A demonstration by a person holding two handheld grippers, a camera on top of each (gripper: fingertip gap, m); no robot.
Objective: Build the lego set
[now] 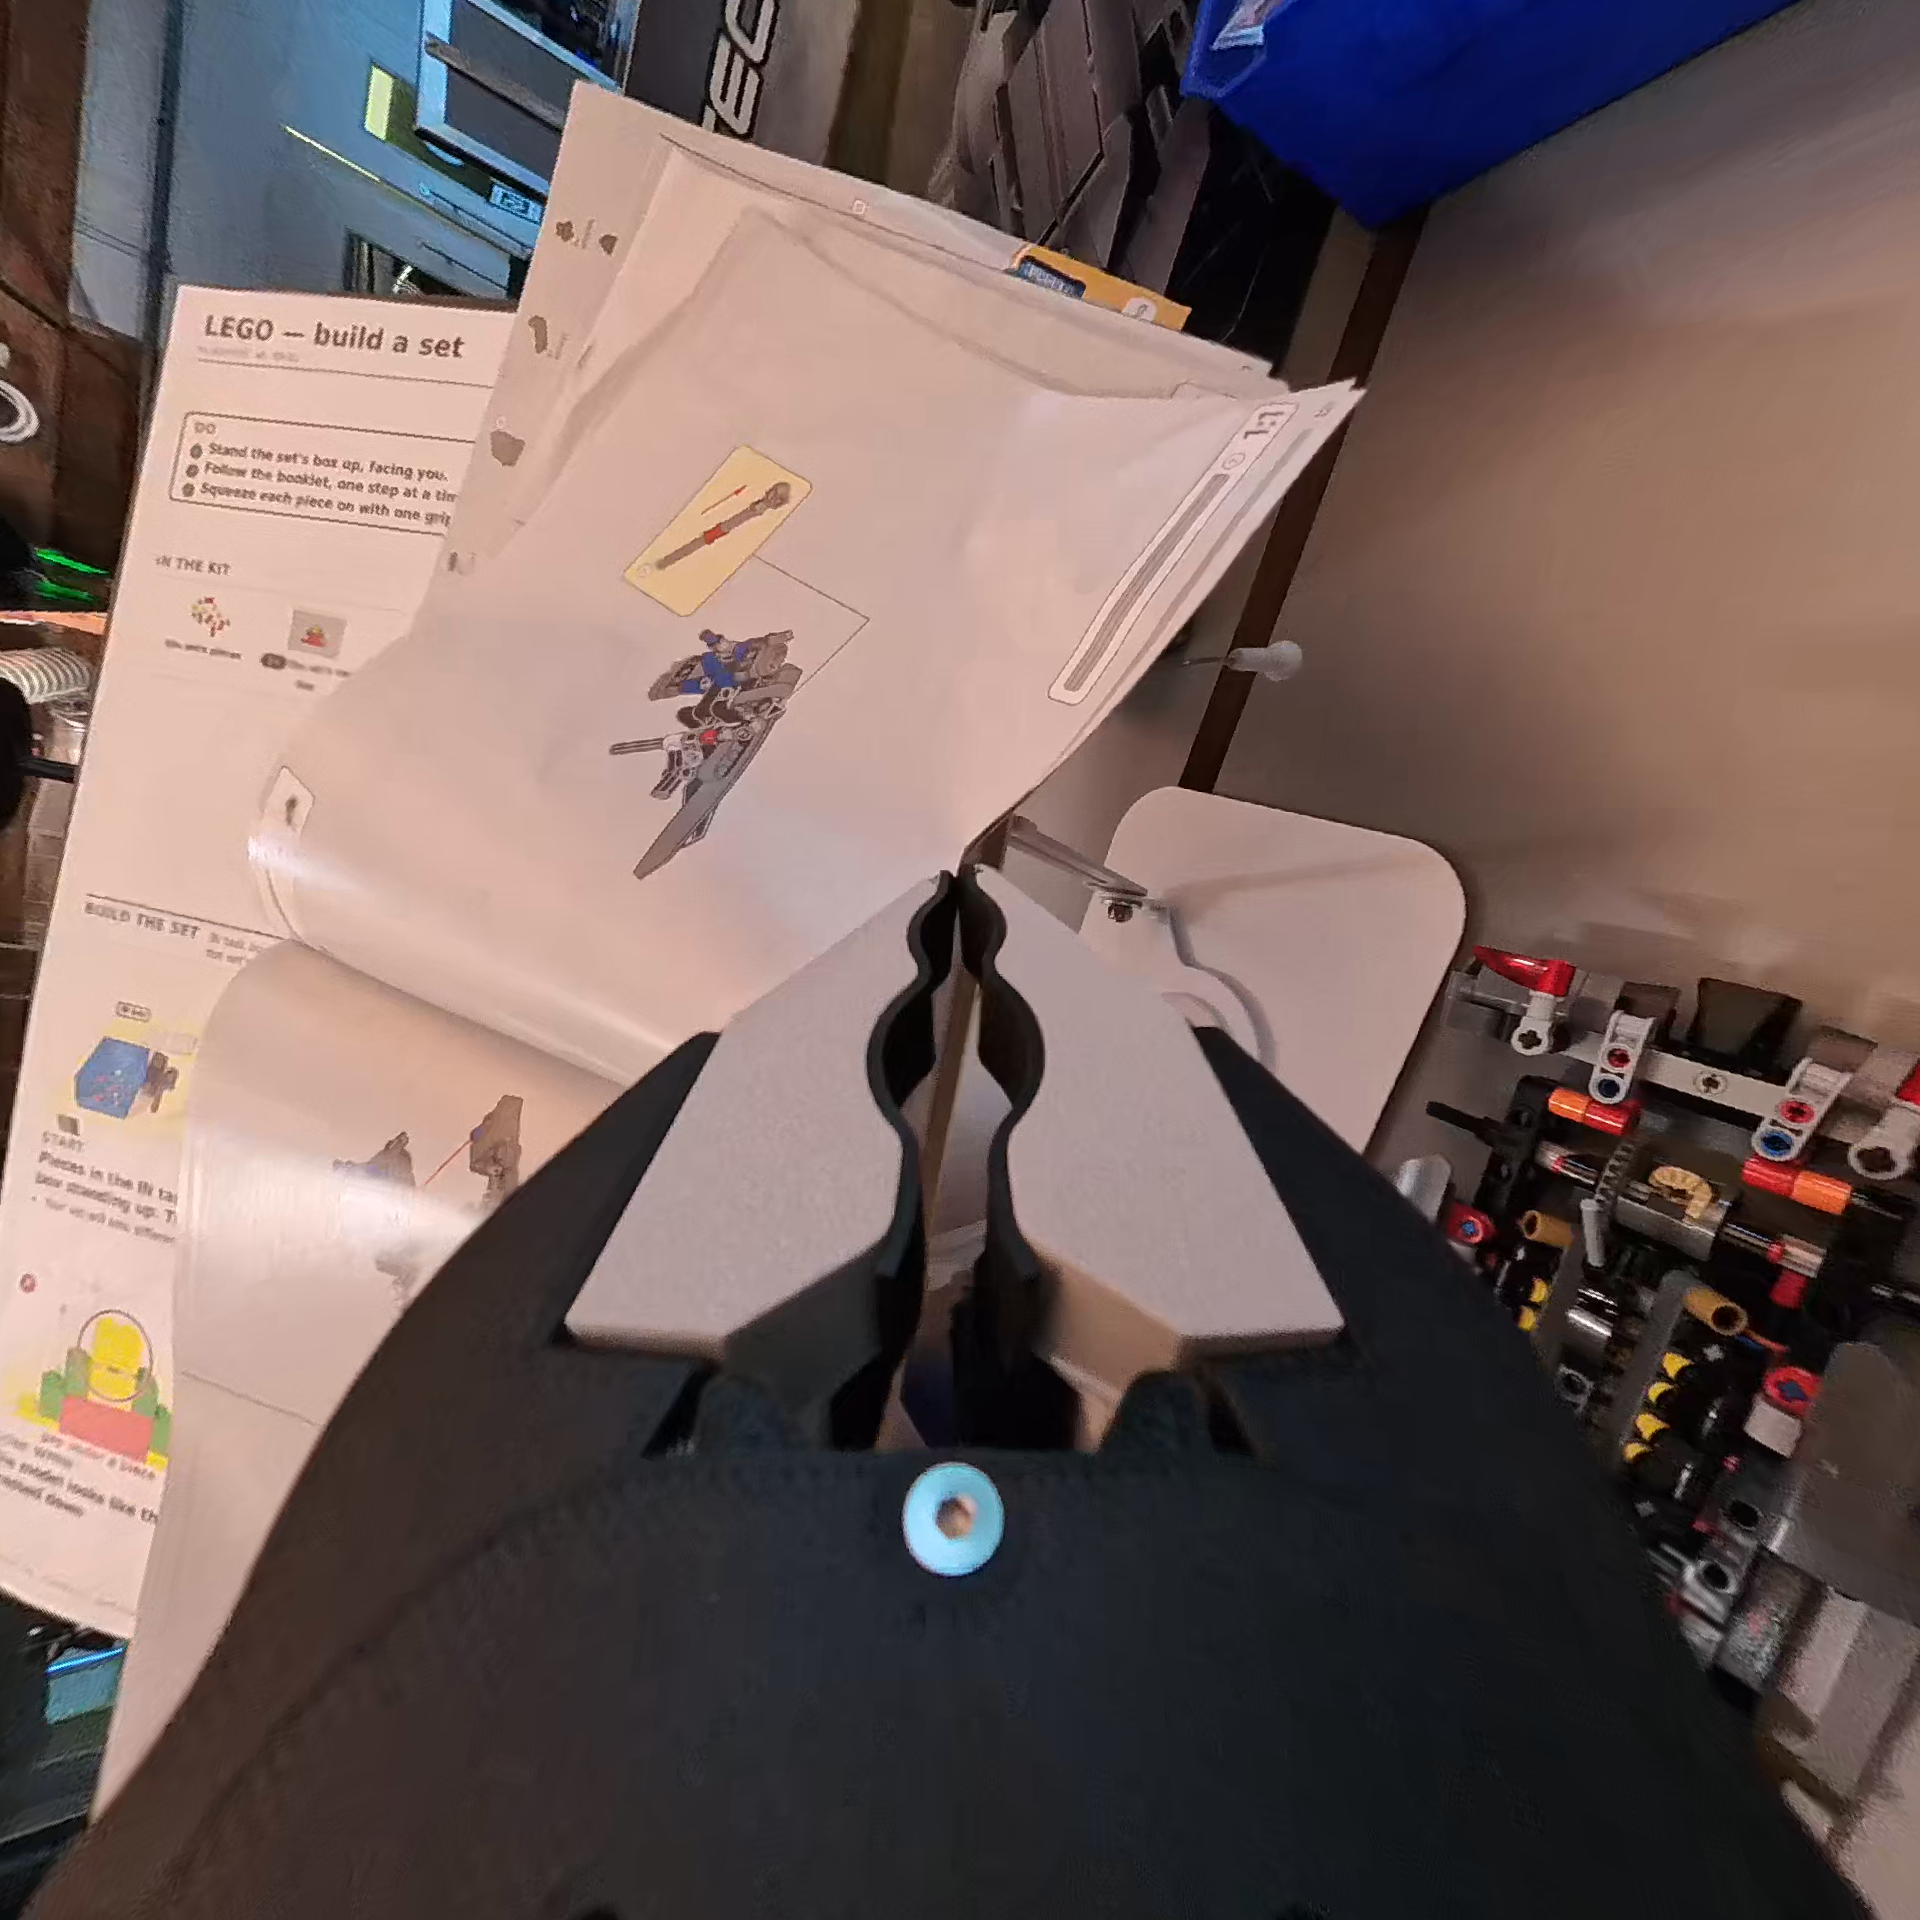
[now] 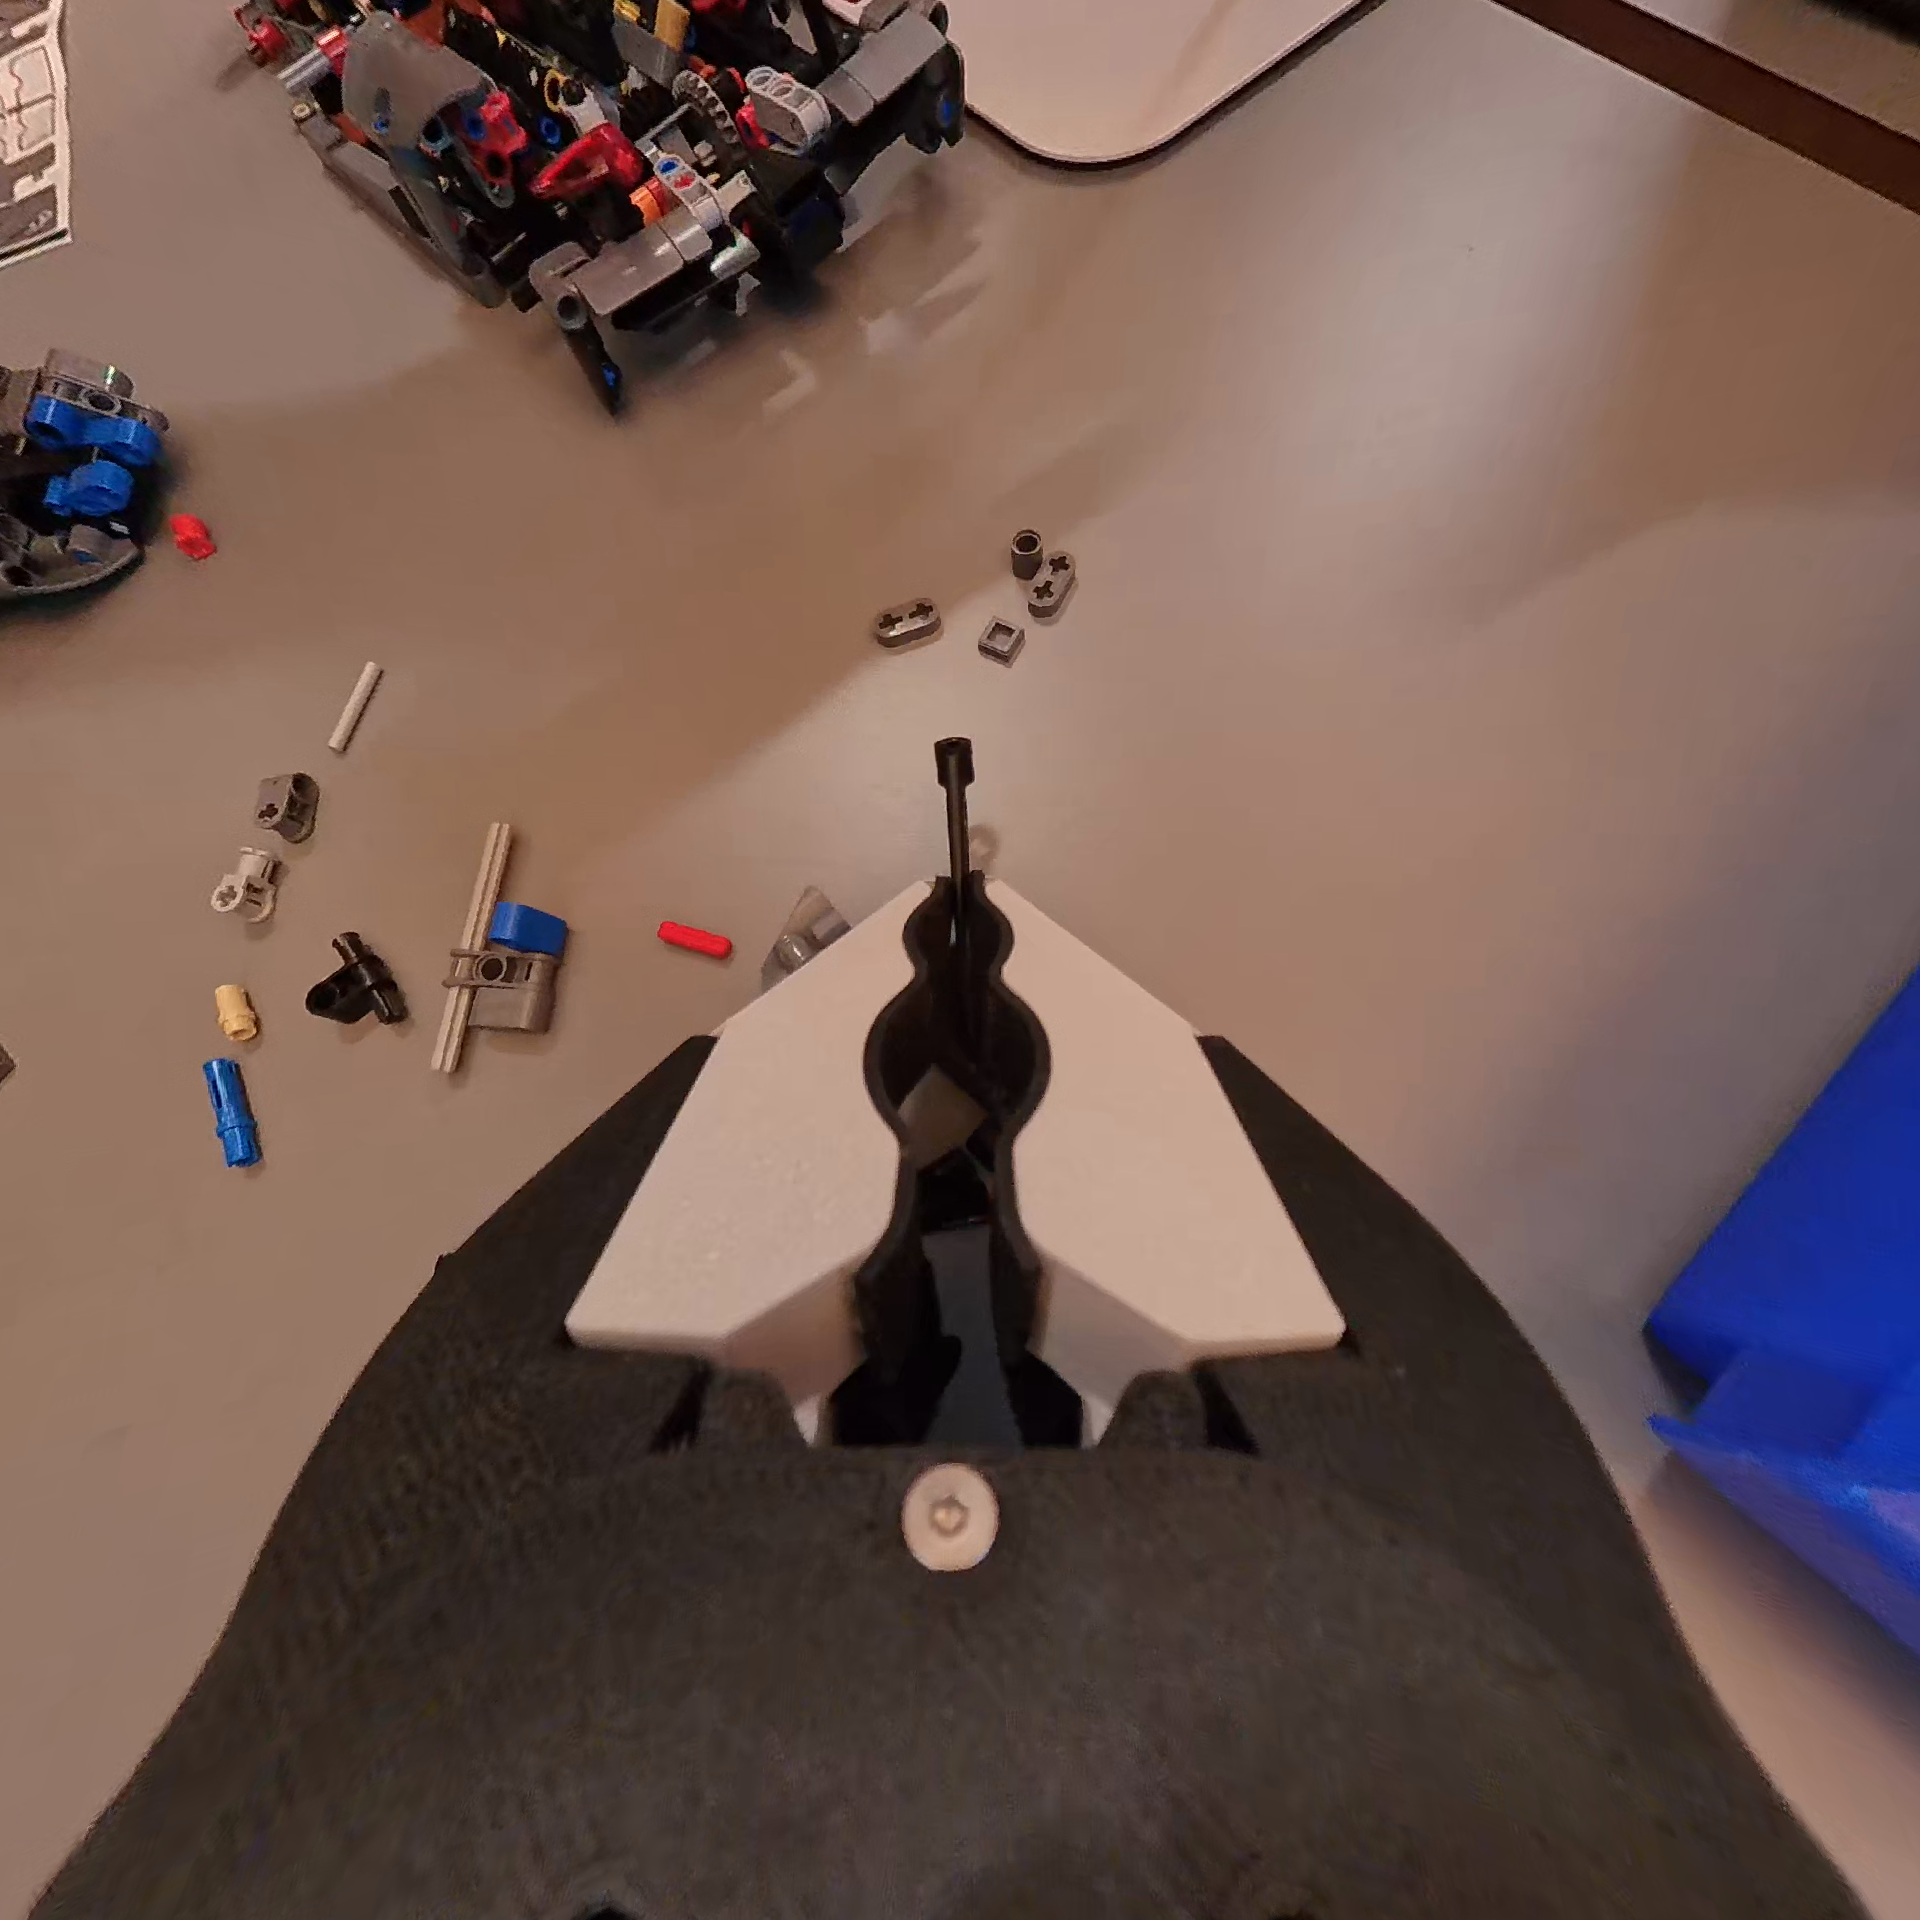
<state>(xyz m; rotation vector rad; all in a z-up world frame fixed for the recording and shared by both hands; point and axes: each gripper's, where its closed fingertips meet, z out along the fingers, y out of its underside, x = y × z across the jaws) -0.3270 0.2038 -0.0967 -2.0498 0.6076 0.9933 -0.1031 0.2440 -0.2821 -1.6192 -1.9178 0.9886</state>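
Note:
My left gripper [image 1: 958, 883] is shut on the lower edge of a page of the instruction booklet [image 1: 831, 623]. The page curls up ahead of the fingers and shows a drawing of a build step. My right gripper [image 2: 956, 888] is shut on a thin black rod [image 2: 954, 800] that sticks out forward past the fingertips, its thicker end above the table. The large Lego model [image 2: 623, 156] stands at the far left of the right wrist view and also shows at the right of the left wrist view [image 1: 1683, 1247].
Loose parts lie on the table: a red pin [image 2: 694, 939], a blue pin [image 2: 231, 1112], a pale axle with grey and blue connectors [image 2: 499, 956], and small grey pieces [image 2: 1023, 587]. A blue-and-grey sub-assembly [image 2: 73, 478] sits at left. A blue bin [image 2: 1808, 1351] is at right. A printed sheet [image 1: 260, 727] stands behind the booklet. My hands' fingertips stand some 30 cm from each other. Between my right fingertips and the large Lego model [image 2: 623, 156] there is roughly 15 cm.

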